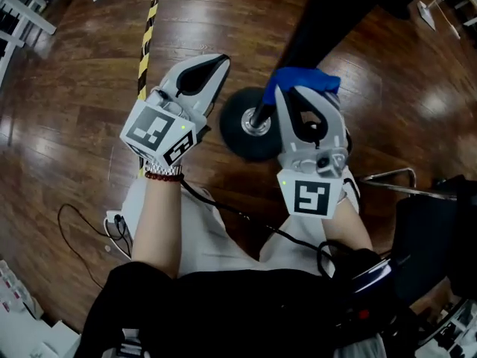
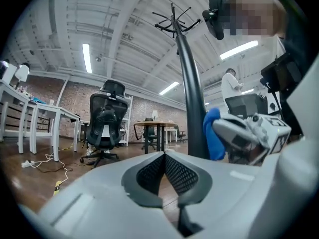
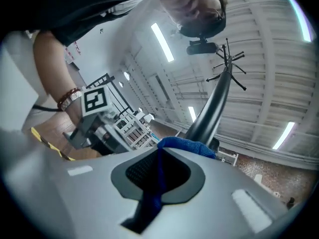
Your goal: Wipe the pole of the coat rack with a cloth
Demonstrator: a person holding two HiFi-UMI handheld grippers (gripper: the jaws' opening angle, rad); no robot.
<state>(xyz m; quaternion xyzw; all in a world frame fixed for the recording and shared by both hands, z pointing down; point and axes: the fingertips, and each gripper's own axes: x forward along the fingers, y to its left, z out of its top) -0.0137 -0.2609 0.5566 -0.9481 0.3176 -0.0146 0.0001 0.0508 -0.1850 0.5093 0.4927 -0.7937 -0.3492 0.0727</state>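
Note:
The black pole (image 1: 309, 32) of the coat rack rises from its round base (image 1: 248, 125) on the wood floor. My right gripper (image 1: 302, 95) is shut on a blue cloth (image 1: 302, 80), and the cloth presses against the pole low down, just above the base. In the right gripper view the cloth (image 3: 185, 146) bunches at the jaw tips against the pole (image 3: 212, 108). My left gripper (image 1: 216, 69) is shut with nothing in it, left of the base. In the left gripper view the pole (image 2: 192, 98) and cloth (image 2: 213, 133) stand to the right of my left gripper (image 2: 163, 156).
A yellow-black tape strip (image 1: 147, 39) runs along the floor at the left. A chrome chair frame (image 1: 391, 177) and black gear lie at the right. A cable (image 1: 82, 233) loops on the floor near the person's legs. An office chair (image 2: 105, 121) and tables (image 2: 37, 118) stand further off.

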